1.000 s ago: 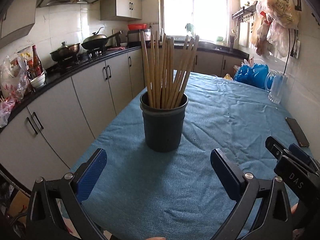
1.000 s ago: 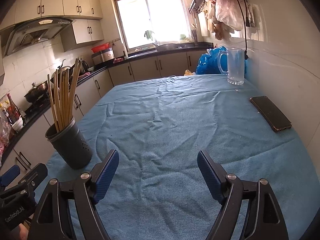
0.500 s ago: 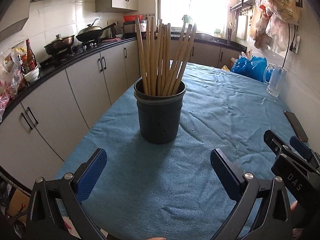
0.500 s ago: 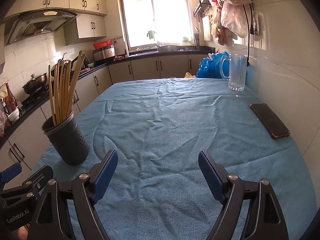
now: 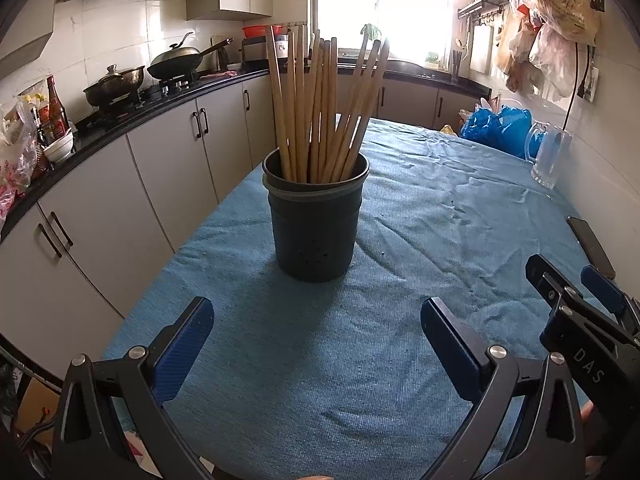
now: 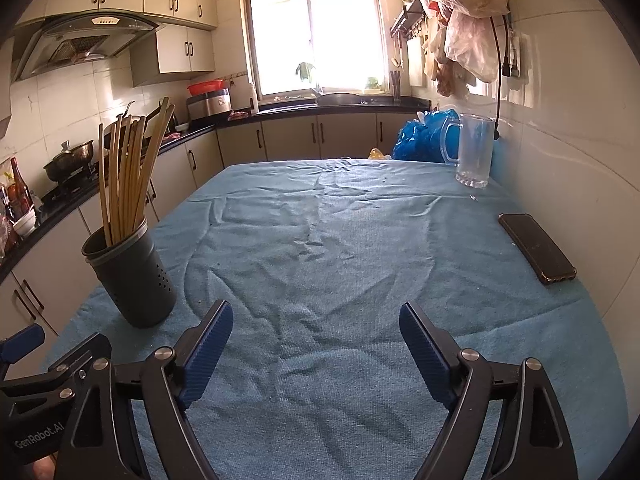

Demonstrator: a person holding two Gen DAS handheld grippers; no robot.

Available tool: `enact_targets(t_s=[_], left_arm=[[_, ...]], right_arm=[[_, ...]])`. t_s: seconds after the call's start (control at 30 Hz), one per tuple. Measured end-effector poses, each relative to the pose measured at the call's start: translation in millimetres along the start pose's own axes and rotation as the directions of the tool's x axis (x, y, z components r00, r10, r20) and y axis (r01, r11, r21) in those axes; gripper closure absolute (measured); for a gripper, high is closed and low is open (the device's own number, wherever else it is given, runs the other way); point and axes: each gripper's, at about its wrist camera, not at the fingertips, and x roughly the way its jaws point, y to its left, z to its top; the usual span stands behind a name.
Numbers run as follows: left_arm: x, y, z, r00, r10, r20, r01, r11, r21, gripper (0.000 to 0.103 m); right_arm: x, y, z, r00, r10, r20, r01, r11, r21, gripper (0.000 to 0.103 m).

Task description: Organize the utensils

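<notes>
Kitchen worktop (image 5: 440, 208), blue cloth: dark holder (image 5: 315, 216), centre frame, crammed with chopsticks (image 5: 320, 108); probably light, stiff, slippery; pinch upper shafts. Left gripper (image 5: 316, 336), right gripper (image 6: 316, 340): wide, empty; right lately widening.

Bright daylight from the window (image 6: 316, 36) at the back, so white there that nothing outside shows. Soft shine on the wall tiles (image 6: 560, 128). Dark, soft shadow on the blue cloth (image 5: 360, 340) in front of the pot (image 5: 315, 216). Sharp in the middle. Bent, curved lines near the edges, with black corners. No blur.
</notes>
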Motion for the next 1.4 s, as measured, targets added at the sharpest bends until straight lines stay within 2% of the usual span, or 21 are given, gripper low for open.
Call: enact_targets(t_s=[1.1, 1.4], left_arm=[[7.1, 8.6, -2.6, 0.999, -0.002, -0.036, 0.001, 1.0, -0.009, 0.0], [10.2, 3.0, 7.3, 1.0, 0.0, -0.023, 0.001, 1.0, 0.028, 0.0]], right_arm=[[-0.6, 7.4, -4.3, 1.0, -0.007, 0.0, 0.007, 1.0, -0.026, 0.013], [3.4, -2.2, -2.3, 1.0, -0.015, -0.012, 0.014, 1.0, -0.021, 0.012]])
